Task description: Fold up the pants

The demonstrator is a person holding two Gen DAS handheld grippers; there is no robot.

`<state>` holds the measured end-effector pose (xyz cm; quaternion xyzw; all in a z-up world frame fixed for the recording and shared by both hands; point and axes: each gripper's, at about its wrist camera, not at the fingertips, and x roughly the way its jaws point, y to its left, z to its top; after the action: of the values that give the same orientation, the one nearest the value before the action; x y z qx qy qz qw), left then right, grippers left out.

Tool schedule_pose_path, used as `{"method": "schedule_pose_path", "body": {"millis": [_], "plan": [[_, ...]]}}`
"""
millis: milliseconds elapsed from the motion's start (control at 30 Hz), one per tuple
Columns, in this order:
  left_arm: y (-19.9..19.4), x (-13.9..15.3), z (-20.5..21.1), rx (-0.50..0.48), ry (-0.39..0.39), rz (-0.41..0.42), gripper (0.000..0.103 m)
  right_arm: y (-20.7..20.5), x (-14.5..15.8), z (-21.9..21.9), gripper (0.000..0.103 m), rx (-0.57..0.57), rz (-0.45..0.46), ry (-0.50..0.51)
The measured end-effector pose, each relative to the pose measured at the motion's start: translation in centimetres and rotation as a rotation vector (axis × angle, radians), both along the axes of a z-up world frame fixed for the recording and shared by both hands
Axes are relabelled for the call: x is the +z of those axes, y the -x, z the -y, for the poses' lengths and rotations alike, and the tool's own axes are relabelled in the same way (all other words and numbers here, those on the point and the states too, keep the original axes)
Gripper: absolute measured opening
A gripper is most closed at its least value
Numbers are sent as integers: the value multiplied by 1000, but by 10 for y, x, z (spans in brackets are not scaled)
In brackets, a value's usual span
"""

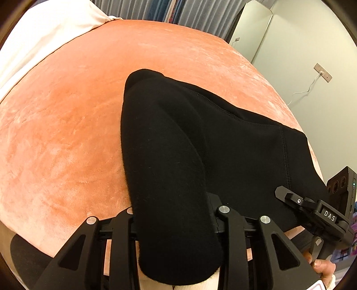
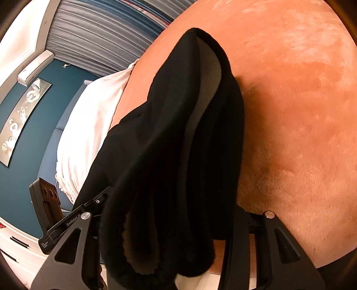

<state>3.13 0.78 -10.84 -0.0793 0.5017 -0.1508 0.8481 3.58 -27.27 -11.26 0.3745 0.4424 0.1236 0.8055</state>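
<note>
1. Orange blanket (image 1: pixel 67 133) is seen filling most of both frames, white bedding (image 1: pixel 33 40) at upper left
2. Black pants (image 1: pixel 178 145) are held lifted at frame centre, far end on the blanket
3. Left gripper (image 1: pixel 176 214) is clamped on pants fabric
4. Right gripper (image 2: pixel 169 223) is likewise clenched on the pants

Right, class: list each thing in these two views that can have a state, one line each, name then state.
pants: black, lifted at the near end, draped over both grippers, far end resting on the blanket.
left gripper: shut on pants, fingertips hidden by the cloth.
right gripper: shut on pants, fingertips hidden too.
blanket: orange, spread flat.
pillow: white, lying at the blanket's edge.
curtains: drawn.
</note>
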Motion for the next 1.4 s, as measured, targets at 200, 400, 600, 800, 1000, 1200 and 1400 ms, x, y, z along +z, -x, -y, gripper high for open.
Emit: {"method": "schedule_pose_path", "body": {"millis": [200, 400, 600, 800, 1000, 1200, 1400], "plan": [[-2, 2, 15, 2, 0, 9, 27, 1, 10, -7, 39, 6, 19, 27], [21, 25, 14, -45, 5, 41, 25, 19, 33, -11, 39, 34, 42, 35], [65, 37, 0, -84, 45, 19, 25, 54, 42, -15, 39, 76, 3, 20], [84, 69, -11, -96, 107, 70, 24, 68, 81, -23, 38, 109, 79, 41], [54, 121, -7, -118, 118, 246, 24, 19, 136, -22, 37, 134, 269, 81], [-17, 178, -1, -83, 114, 481, 24, -65, 198, -21, 37, 116, 497, 126], [-116, 208, 0, -32, 162, 626, 24, -167, 235, -15, 37, 70, 674, 123]]}}
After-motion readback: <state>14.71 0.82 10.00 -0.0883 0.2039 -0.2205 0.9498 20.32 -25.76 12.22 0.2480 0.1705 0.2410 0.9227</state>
